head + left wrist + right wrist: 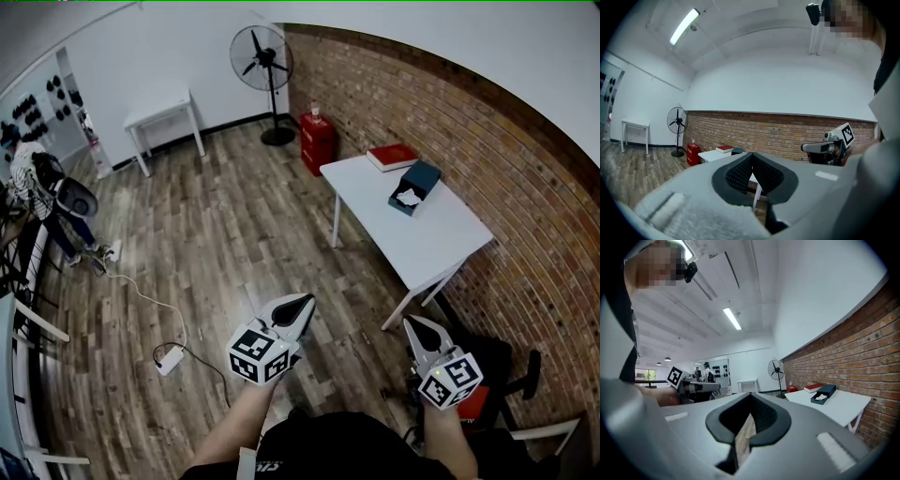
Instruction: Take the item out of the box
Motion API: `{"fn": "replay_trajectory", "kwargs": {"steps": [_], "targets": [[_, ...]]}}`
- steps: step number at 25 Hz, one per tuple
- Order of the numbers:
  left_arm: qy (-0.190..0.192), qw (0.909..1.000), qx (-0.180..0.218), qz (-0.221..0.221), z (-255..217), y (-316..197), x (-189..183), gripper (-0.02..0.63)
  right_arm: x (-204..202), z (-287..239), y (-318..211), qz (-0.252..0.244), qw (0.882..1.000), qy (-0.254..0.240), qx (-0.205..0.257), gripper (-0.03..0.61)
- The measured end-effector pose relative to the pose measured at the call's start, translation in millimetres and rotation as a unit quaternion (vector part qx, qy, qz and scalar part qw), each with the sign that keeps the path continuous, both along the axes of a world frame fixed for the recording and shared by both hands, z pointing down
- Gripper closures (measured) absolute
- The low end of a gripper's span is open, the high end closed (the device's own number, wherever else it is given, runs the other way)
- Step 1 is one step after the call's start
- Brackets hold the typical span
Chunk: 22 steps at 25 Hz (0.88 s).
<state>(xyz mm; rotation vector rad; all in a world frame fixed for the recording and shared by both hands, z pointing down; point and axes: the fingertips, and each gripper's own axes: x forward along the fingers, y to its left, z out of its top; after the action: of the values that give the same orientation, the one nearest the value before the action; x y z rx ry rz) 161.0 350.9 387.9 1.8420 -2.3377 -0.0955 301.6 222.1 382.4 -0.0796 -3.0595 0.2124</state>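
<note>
One box (418, 183) lies across the table (441, 246), long axis toward the wall (525, 178).

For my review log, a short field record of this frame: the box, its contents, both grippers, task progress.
box: dark box, open, on white table beside red book
item: white thing lying inside the box
left gripper: shut, empty, held apart from the table
right gripper: shut, empty, held apart from the table
progress: item not yet taken out
</note>
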Motion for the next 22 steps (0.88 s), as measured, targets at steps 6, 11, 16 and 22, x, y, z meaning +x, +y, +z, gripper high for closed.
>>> {"fn": "replay_trajectory", "kwargs": {"steps": [6, 11, 16, 22], "targets": [[-0.004, 1.0000, -0.003, 0.003, 0.8, 39.1, -14.3, 0.615, -31.5, 4.8, 49.8, -0.017, 1.000, 0.001, -0.008, 0.578], [-0.005, 0.9999, -0.005, 0.008, 4.1, 59.8, -21.4, 0.615, -44.4, 14.9, 94.5, -0.049, 0.999, 0.013, 0.006, 0.578], [0.006, 0.9999, -0.005, -0.007, 13.4, 71.1, -35.4, 0.615, -53.0, 21.5, 95.2, -0.053, 0.998, 0.020, -0.005, 0.578], [0.018, 0.9996, -0.016, -0.014, 25.6, 67.8, -55.4, 0.615, -82.5, 27.5, 82.6, -0.054, 0.998, 0.019, -0.025, 0.578]]}}
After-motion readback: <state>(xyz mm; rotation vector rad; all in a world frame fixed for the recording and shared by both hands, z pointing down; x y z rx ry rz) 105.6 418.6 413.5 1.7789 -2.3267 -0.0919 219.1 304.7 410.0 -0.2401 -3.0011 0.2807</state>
